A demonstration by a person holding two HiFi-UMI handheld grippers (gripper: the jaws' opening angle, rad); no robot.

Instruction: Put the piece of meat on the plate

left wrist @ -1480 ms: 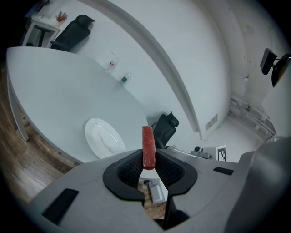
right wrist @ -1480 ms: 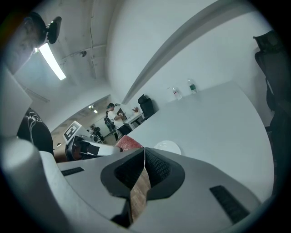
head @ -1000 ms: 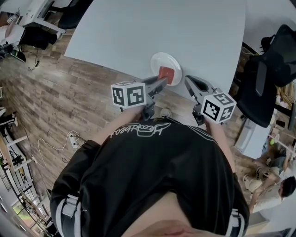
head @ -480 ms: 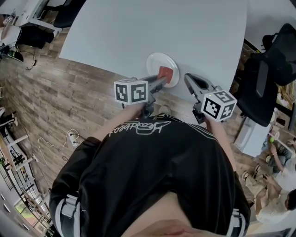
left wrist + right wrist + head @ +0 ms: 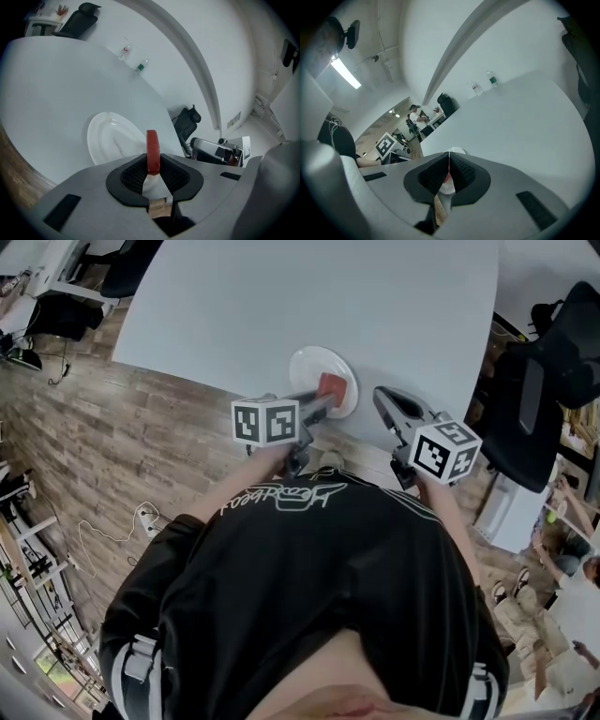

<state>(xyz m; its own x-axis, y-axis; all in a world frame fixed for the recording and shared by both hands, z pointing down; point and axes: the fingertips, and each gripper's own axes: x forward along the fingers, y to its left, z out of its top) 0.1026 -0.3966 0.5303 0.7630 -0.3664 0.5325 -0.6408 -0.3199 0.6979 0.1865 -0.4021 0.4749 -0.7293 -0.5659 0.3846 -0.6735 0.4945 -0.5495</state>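
A red slice of meat (image 5: 153, 151) stands on edge between the pads of my left gripper (image 5: 153, 163), which is shut on it. In the head view the meat (image 5: 330, 387) hangs over the near right part of the white plate (image 5: 314, 369), close above it; I cannot tell whether they touch. The plate (image 5: 112, 137) sits near the front edge of the pale table (image 5: 328, 296). My right gripper (image 5: 382, 399) is to the right of the plate, shut and holding nothing; its tips (image 5: 449, 158) meet, with the plate's rim (image 5: 457, 151) just beyond them.
Two small bottles (image 5: 140, 67) stand at the table's far side. A black office chair (image 5: 553, 362) is to the right of the table, and wooden floor (image 5: 112, 446) lies to the left. The table's front edge runs just below the plate.
My left gripper has sunk with the meat toward the plate. The right gripper has drifted a little beside the plate and stays shut.
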